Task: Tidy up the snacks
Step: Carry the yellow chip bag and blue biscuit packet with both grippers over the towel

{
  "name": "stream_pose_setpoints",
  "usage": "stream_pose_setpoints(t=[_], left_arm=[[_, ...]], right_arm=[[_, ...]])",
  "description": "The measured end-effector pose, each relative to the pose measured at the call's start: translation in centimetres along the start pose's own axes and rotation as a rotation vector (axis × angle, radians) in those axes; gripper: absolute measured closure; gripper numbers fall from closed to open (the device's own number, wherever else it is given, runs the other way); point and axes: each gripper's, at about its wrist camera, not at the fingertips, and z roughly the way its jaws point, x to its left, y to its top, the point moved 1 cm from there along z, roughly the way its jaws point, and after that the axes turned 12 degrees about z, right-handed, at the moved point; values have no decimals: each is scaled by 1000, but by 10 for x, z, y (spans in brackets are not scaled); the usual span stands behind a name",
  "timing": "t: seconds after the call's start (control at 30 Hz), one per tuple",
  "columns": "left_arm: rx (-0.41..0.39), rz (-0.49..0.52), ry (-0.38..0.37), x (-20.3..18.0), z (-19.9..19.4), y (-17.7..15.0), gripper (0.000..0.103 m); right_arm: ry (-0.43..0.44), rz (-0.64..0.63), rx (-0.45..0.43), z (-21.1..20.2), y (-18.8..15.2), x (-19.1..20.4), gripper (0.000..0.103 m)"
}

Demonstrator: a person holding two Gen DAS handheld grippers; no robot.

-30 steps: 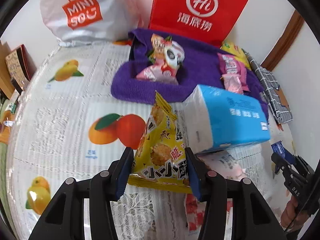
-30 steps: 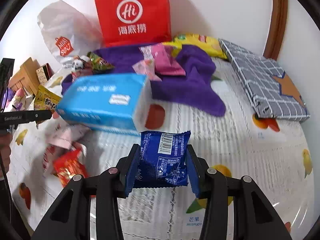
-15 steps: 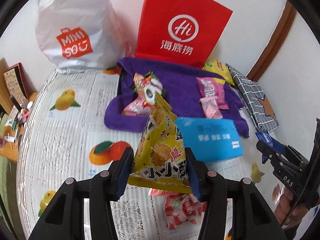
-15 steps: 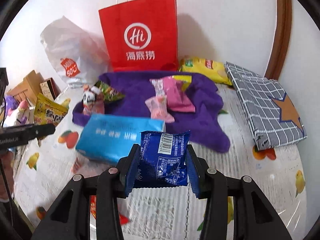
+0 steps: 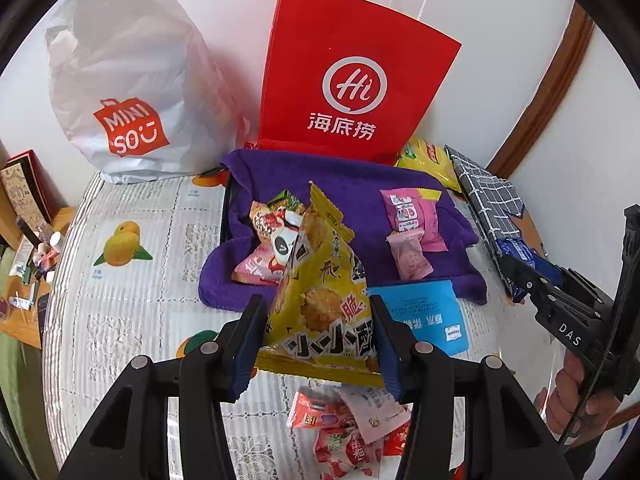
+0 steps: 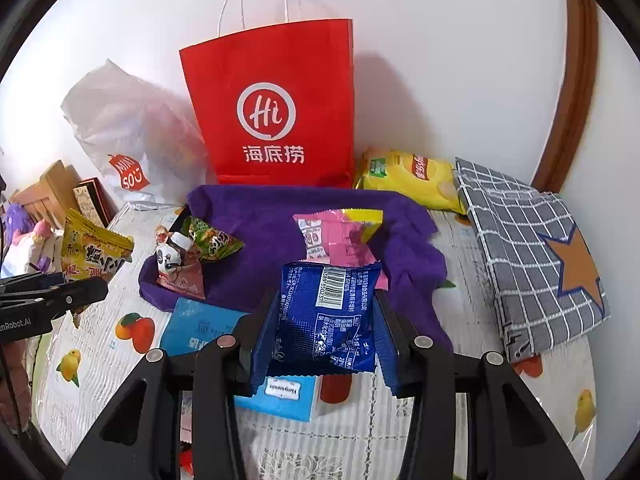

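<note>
My left gripper (image 5: 318, 346) is shut on a yellow snack bag (image 5: 320, 300) and holds it well above the table. My right gripper (image 6: 324, 338) is shut on a blue snack packet (image 6: 326, 316), also raised. A purple towel (image 5: 344, 184) lies at the back with pink packets (image 5: 412, 220) and a heap of mixed snacks (image 5: 272, 240) on it. In the right wrist view the towel (image 6: 272, 220) holds a pink packet (image 6: 336, 236) and a green snack (image 6: 210, 240). The right gripper shows at the right of the left wrist view (image 5: 520, 276).
A red paper bag (image 5: 352, 88) and a white Miniso bag (image 5: 124, 92) stand against the wall. A blue tissue pack (image 5: 428, 318) lies in front of the towel. Loose red and pink packets (image 5: 352, 424) lie below. A grey checked pouch (image 6: 532, 248) and yellow chips (image 6: 408, 176) lie right.
Both grippers have risen and pulled back with their packets still held. The table, towel and bags now look smaller and farther below.
</note>
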Motion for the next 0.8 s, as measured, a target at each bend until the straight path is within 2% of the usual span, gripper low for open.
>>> stream_pose_setpoints(t=[0.3,0.8], left_arm=[[-22,14,16,4,-6,24,54],[-31,-22,23,21,16,52,54]], right_arm=[[26,-7,7,9,15,3,58],[62,-28,-20,35,51,15,58]])
